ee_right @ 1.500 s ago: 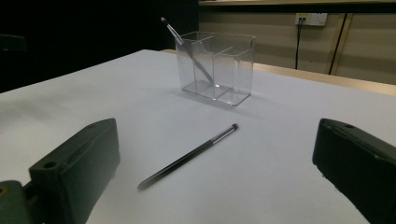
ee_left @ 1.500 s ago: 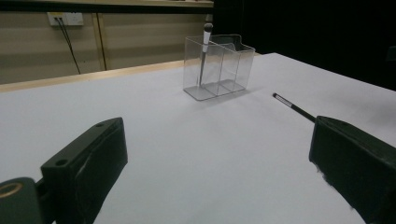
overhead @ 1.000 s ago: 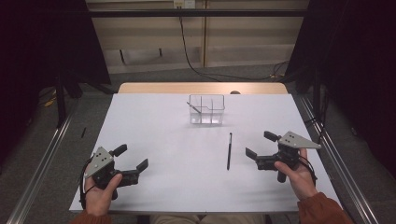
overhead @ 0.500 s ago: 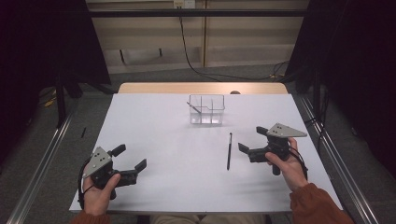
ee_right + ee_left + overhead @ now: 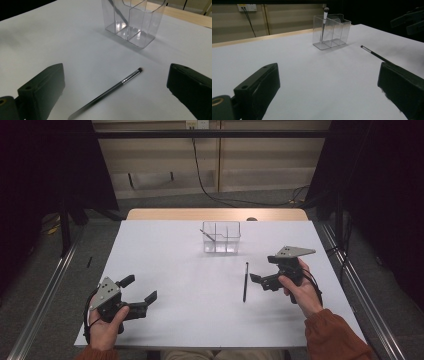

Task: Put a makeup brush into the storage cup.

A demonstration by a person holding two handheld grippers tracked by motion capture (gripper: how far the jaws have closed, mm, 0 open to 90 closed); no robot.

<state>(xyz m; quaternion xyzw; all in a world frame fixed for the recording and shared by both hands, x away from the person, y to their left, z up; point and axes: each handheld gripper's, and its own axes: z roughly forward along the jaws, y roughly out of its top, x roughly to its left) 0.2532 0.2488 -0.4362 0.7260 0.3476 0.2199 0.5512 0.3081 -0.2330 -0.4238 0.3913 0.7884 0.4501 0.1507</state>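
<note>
A thin black makeup brush [image 5: 245, 281] lies on the white table [image 5: 175, 255], its bristle end pointing toward a clear divided organizer [image 5: 221, 237] at the back centre. A second brush [image 5: 210, 236] leans inside the organizer's left compartment. My right gripper [image 5: 262, 269] is open just right of the lying brush, above the table. In the right gripper view the brush [image 5: 112, 90] lies between the wide-apart jaws, with the organizer [image 5: 132, 20] beyond. My left gripper [image 5: 140, 287] is open and holds nothing at the front left. Its own view shows the organizer [image 5: 332, 31] and the lying brush [image 5: 374, 53].
A wooden strip [image 5: 215, 214] runs along the table's far edge. Metal rails [image 5: 45, 300] flank both sides on the floor. The other gripper [image 5: 412, 21] shows at the top right of the left gripper view. White surface spreads between the two grippers.
My right gripper has moved forward and left, closing in on the lying brush. The left gripper, the brushes and the organizer have stayed put.
</note>
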